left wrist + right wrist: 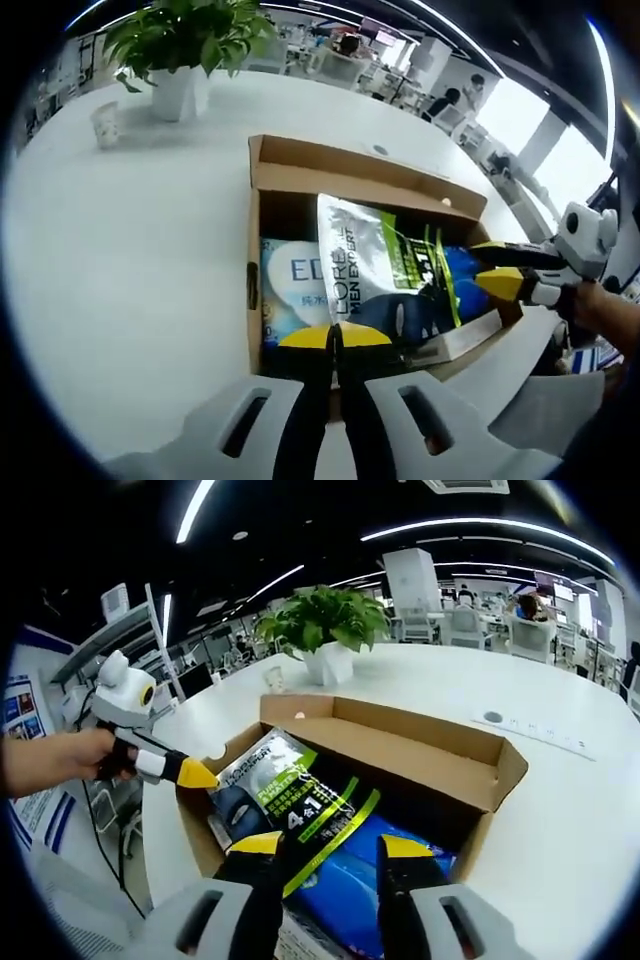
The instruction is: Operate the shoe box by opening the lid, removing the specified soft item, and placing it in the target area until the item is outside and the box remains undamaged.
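Your left tongs (335,338) are pinched on the near edge of the soft pouch (385,275), which stands half-raised inside the open shoe box (300,165) on the white worktop (130,260). Your right tongs (332,848), apparently apart, hover over it. Next: lift it clear.

1. Open shoe box (300,165) on table (120,260); lid flap on far side.
2. Pouch (385,270) inside, lying over packets (295,295).
3. Potted plant (185,50) beyond box; cup (105,123) beside it.
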The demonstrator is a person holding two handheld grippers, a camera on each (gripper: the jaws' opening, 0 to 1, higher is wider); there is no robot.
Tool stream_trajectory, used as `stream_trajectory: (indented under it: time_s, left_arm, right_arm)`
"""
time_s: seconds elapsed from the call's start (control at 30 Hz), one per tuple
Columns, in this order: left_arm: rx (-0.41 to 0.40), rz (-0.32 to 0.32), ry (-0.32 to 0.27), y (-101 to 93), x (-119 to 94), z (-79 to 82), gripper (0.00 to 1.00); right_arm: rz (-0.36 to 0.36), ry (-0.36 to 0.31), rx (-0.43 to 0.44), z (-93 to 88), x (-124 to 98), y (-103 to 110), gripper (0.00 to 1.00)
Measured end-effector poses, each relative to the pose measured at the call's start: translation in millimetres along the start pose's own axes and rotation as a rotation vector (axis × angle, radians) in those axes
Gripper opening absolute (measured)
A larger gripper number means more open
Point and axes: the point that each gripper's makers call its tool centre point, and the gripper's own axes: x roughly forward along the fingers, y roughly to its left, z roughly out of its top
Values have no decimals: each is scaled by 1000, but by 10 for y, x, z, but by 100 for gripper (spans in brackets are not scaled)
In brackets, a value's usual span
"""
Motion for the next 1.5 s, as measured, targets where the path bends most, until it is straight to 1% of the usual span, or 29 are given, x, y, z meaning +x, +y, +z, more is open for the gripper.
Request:
stream_trajectory:
  time_s: [0.1, 0.2, 0.23, 0.37, 0.43, 0.53, 0.63, 0.7, 0.73, 0.83, 0.9, 1.0, 1.1, 1.2, 1.4, 1.5]
  left_arm:
    - [5, 3, 4, 9, 5, -7, 0]
    - [15, 8, 10, 19, 12, -21, 0]
    - [17, 9, 12, 20, 13, -26, 0]
    - [24, 11, 11, 23, 12, -30, 0]
    - [28, 12, 11, 25, 15, -34, 0]
    - [32, 15, 15, 32, 23, -49, 0]
    - [31, 15, 16, 39, 29, -56, 0]
    - [30, 14, 15, 42, 30, -57, 0]
    - [30, 14, 15, 43, 30, -56, 0]
    - [28, 11, 9, 45, 30, -52, 0]
    - [24, 9, 5, 48, 32, -45, 0]
    - [25, 6, 1, 38, 27, -46, 0]
    - [26, 5, -4, 34, 23, -41, 0]
    - [26, 3, -10, 28, 17, -39, 0]
    - [43, -6, -19, -3, 12, -16, 0]
    - [37, -12, -34, -24, 0, 10, 0]
  right_arm:
    - [6, 8, -8, -11, 42, 11, 31]
    - [6, 3, -33, 1, 78, 9, 25]
    - [8, 6, -38, 4, 97, 11, 25]
    - [11, 36, -45, -38, 172, 15, 29]
    - [22, 57, -35, -76, 204, 32, 33]
    - [34, 71, -36, -116, 229, 59, 39]
    - [46, 84, -39, -149, 235, 91, 38]
    - [54, 89, -38, -168, 239, 105, 36]
    - [56, 89, -42, -170, 241, 104, 33]
    - [76, 71, -21, -143, 250, 143, 27]
    - [78, 61, -21, -124, 248, 151, 23]
    - [74, 61, -23, -123, 255, 149, 18]
    - [67, 62, -27, -141, 248, 140, 9]
    - [62, 57, -30, -146, 219, 136, 4]
    - [59, 39, -11, -99, 193, 128, 0]
    - [58, 32, 4, -80, 178, 128, 0]
